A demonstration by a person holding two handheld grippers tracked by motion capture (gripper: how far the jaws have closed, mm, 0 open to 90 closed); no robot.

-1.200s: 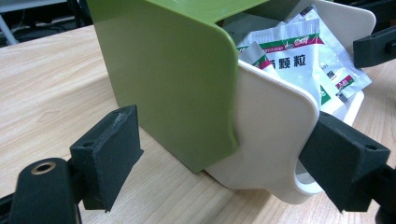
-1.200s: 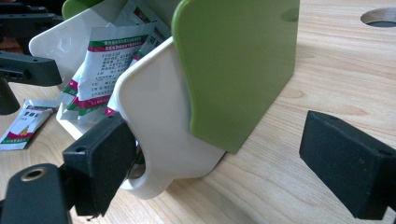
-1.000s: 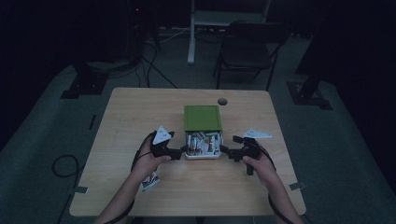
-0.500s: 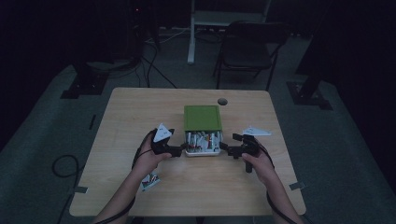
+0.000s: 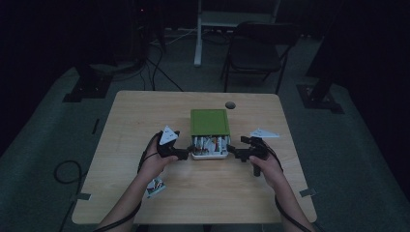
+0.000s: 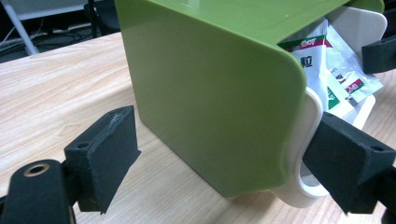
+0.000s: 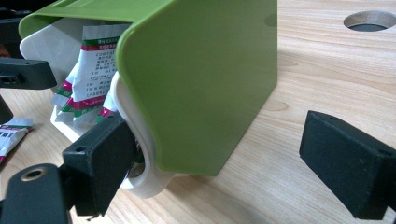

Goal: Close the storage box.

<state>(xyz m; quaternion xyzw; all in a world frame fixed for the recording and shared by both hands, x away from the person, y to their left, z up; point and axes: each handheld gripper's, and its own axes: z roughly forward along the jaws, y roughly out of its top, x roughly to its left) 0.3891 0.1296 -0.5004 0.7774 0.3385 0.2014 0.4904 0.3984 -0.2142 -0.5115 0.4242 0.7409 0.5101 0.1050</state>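
Note:
A green box cover (image 5: pixel 209 122) sits mid-table over a white tray (image 5: pixel 209 155) that sticks out toward me with several sachets (image 6: pixel 327 60) in it. My left gripper (image 5: pixel 186 154) is at the tray's left end. Its jaws have just been opening and straddle the cover's corner (image 6: pixel 210 93). One pad (image 6: pixel 345 158) rests by the tray's white loop (image 6: pixel 303 154) and the other stands off. My right gripper (image 5: pixel 233 152) is at the tray's right end, open (image 7: pixel 224 158). One pad (image 7: pixel 100 163) is against the white rim (image 7: pixel 140 140), the other well off.
A loose sachet (image 5: pixel 155 187) lies on the table near my left forearm. A round cable hole (image 5: pixel 230 105) sits behind the box. A folding chair (image 5: pixel 256 48) and stand bases are on the floor beyond the table's far edge.

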